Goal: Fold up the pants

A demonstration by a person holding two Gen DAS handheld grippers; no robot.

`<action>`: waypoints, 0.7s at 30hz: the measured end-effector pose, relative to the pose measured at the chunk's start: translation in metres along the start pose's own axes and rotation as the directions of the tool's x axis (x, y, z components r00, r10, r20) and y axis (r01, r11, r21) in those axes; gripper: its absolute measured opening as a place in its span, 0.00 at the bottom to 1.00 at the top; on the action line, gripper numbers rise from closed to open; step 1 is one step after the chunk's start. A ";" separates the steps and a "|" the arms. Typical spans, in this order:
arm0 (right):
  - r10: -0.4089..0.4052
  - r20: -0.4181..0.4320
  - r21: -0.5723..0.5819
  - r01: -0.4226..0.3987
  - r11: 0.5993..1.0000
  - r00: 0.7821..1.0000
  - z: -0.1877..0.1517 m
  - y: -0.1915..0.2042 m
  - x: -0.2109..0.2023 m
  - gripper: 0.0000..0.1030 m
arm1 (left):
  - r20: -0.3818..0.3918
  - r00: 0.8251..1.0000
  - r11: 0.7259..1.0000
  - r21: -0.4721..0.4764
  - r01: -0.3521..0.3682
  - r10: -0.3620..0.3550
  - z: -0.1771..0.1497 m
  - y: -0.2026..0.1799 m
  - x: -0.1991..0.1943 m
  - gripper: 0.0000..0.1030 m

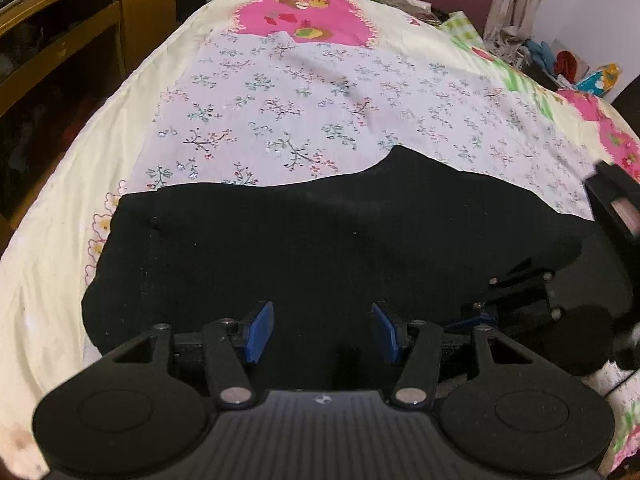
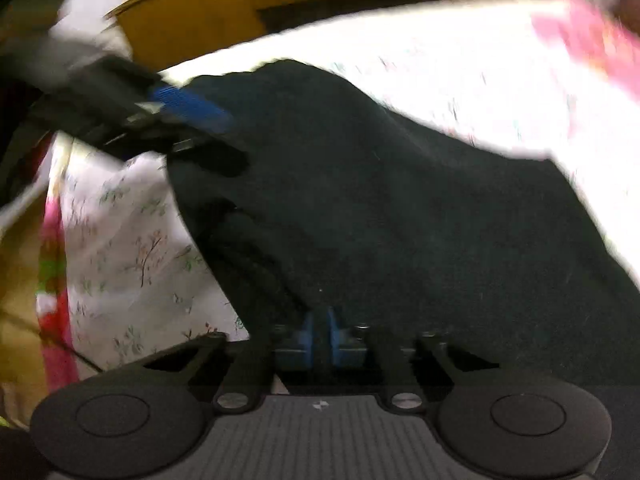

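The black pants [image 1: 304,248] were spread, bunched and rumpled, on the floral bedsheet [image 1: 280,92]. The left gripper [image 1: 322,330] was held apart above them; the right gripper [image 2: 320,334] was pinched on their fabric.

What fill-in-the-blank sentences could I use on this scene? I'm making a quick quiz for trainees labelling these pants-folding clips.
1. The pants lying on the bed are ____ in colour.
2. The left gripper has its jaws ____, with nothing pinched between the pads.
3. The right gripper has its blue pads ____ together at the edge of the pants.
4. The far end of the bedsheet shows a large ____ patch with cartoon figures.

Missing words: black; open; shut; pink
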State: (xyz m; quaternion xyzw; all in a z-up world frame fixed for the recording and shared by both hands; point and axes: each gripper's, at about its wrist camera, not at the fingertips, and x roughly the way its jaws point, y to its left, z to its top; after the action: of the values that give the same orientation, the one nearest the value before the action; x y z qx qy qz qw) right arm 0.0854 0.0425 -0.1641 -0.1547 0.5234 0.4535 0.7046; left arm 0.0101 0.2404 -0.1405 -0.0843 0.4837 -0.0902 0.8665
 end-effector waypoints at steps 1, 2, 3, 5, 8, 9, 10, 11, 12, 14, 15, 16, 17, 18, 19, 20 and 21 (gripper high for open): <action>0.017 0.000 0.003 -0.017 1.000 1.000 0.000 0.001 -0.005 0.00 | -0.001 1.000 1.000 0.007 0.008 -0.008 -0.002 -0.001 -0.004 0.60; 0.032 -0.002 -0.004 -0.032 0.999 0.999 0.001 0.003 -0.011 0.00 | -0.009 1.000 1.000 0.015 0.019 -0.019 -0.004 -0.001 -0.005 0.60; 0.055 -0.001 -0.005 -0.055 0.999 0.999 -0.001 0.007 -0.019 0.00 | -0.015 1.000 0.999 0.018 0.026 -0.026 -0.006 -0.002 -0.006 0.60; 0.112 -0.003 -0.005 -0.112 0.994 0.994 -0.002 0.013 -0.033 0.00 | -0.029 0.999 0.999 0.024 0.042 -0.041 -0.011 -0.002 -0.005 0.60; 0.150 -0.069 0.038 -0.147 0.988 0.986 -0.010 0.011 -0.015 0.00 | -0.038 0.999 0.999 0.043 0.029 -0.027 -0.014 -0.004 0.001 0.60; 0.088 -0.094 0.026 -0.086 0.996 0.992 -0.013 0.010 -0.008 0.00 | -0.034 0.999 0.998 0.054 0.022 -0.021 -0.014 -0.006 0.003 0.60; 0.060 -0.087 -0.005 -0.061 0.998 0.994 -0.014 0.012 -0.009 0.00 | -0.027 0.999 0.998 0.050 0.027 -0.025 -0.013 -0.006 0.002 0.60; 0.047 -0.046 -0.035 -0.049 0.998 0.998 -0.014 0.017 -0.016 0.02 | -0.024 0.999 0.999 0.040 0.031 -0.030 -0.013 -0.006 0.000 0.60; 0.041 -0.001 -0.076 -0.041 0.996 0.999 -0.013 0.025 -0.024 0.06 | -0.023 0.999 0.999 0.026 0.033 -0.032 -0.014 -0.003 -0.002 0.60; 0.036 0.028 -0.154 -0.031 0.988 0.999 -0.012 0.036 -0.026 0.09 | -0.028 0.999 1.000 0.009 0.016 -0.016 -0.016 0.001 -0.006 0.60; 0.046 0.028 -0.180 -0.040 0.983 0.999 -0.011 0.040 -0.023 0.09 | -0.035 0.999 1.000 0.002 0.009 -0.009 -0.018 0.004 -0.007 0.60; 0.059 0.018 -0.180 -0.055 0.982 0.998 -0.011 0.042 -0.019 0.09 | -0.039 0.999 1.000 -0.003 0.005 -0.005 -0.019 0.006 -0.008 0.60; 0.073 -0.001 -0.174 -0.073 0.982 0.997 -0.010 0.043 -0.013 0.07 | -0.040 0.999 1.000 -0.004 0.002 -0.002 -0.020 0.006 -0.009 0.61; 0.073 -0.002 -0.171 -0.072 0.983 0.997 -0.009 0.042 -0.008 0.06 | -0.036 0.999 1.000 -0.001 0.001 -0.001 -0.021 0.007 -0.011 0.61; 0.059 0.004 -0.167 -0.058 0.984 0.998 -0.008 0.040 -0.005 0.06 | -0.032 1.000 1.000 0.003 0.000 0.000 -0.021 0.007 -0.013 0.61; 0.045 0.010 -0.148 -0.043 0.988 0.999 -0.006 0.036 -0.002 0.06 | -0.029 1.000 1.000 0.005 -0.001 0.001 -0.021 0.007 -0.014 0.61; 0.035 0.028 -0.119 -0.031 0.992 0.999 -0.003 0.031 -0.001 0.06 | -0.026 1.000 1.000 0.004 0.000 0.000 -0.021 0.006 -0.015 0.61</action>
State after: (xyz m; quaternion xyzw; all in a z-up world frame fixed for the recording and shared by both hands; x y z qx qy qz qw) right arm 0.0585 0.0568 -0.1567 -0.1806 0.4874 0.4976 0.6944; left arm -0.0148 0.2489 -0.1409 -0.0814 0.4948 -0.0920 0.8603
